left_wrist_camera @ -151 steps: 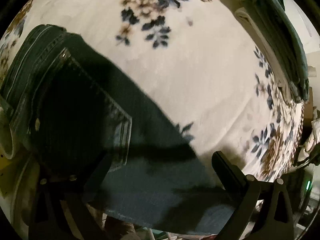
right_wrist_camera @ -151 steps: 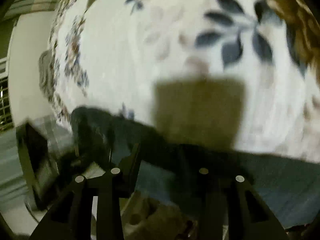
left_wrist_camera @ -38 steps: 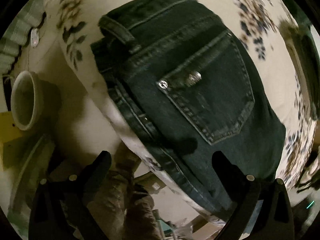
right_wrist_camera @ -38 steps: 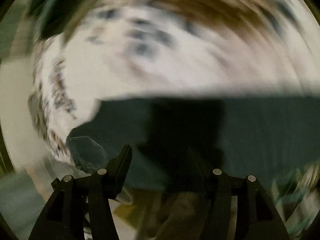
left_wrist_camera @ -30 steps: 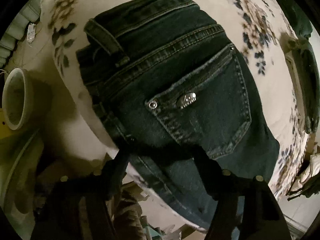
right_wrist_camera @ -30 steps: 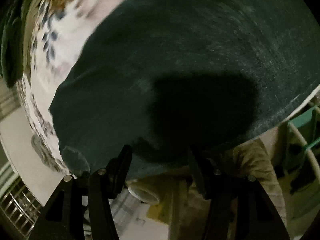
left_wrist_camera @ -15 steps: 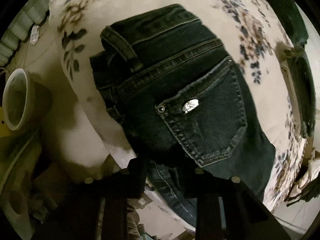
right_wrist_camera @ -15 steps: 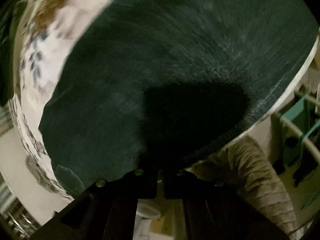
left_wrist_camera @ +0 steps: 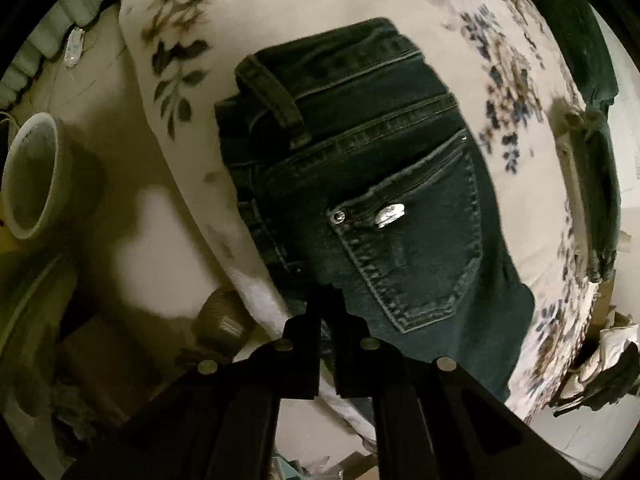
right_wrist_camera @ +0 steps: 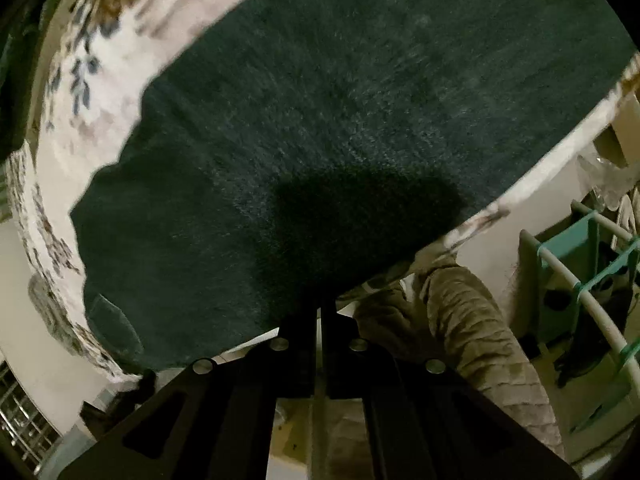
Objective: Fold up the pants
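Dark blue jeans (left_wrist_camera: 384, 208) lie on a floral-covered surface (left_wrist_camera: 280, 12), back pocket and waistband up. My left gripper (left_wrist_camera: 327, 300) is shut on the near edge of the jeans by the waistband side. In the right wrist view the leg part of the jeans (right_wrist_camera: 340, 128) fills most of the frame. My right gripper (right_wrist_camera: 319, 304) is shut on the near edge of that denim at the surface's edge.
A round pale pot (left_wrist_camera: 32, 176) stands on the floor at the left. Folded dark clothes (left_wrist_camera: 592, 184) lie at the far right of the surface. A teal and white rack (right_wrist_camera: 580, 272) and a person's tan quilted leg (right_wrist_camera: 472, 320) are at the right.
Both grippers went from open to shut on the near edge of the jeans. The left gripper's view has pulled back a little from the pocket.
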Motion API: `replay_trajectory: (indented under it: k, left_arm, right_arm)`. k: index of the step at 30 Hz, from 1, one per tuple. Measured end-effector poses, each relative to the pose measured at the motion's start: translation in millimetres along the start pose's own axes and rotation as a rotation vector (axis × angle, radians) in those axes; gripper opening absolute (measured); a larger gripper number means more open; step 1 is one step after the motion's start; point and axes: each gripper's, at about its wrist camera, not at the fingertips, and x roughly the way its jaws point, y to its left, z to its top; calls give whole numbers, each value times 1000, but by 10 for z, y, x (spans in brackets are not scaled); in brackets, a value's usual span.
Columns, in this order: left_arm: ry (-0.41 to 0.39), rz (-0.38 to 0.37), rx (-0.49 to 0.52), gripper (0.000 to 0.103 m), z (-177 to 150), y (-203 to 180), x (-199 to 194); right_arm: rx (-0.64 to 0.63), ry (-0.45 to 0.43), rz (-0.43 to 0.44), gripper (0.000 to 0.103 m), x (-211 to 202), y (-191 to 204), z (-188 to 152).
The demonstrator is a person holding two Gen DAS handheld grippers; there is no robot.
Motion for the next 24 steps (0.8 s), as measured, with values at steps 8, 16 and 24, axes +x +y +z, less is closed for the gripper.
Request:
replay_trajectory:
  k: [8, 16, 24]
  left_arm:
    - [-26, -91, -110, 51, 212, 44, 7]
    - [-124, 11, -104, 17, 449, 7, 110]
    - [-139, -11, -50, 12, 268, 117, -192]
  right_arm:
    - [8, 36, 123, 37, 24, -47, 136]
    - [61, -20, 83, 3, 81, -19, 132]
    - [3, -61, 2, 2, -113, 114, -46]
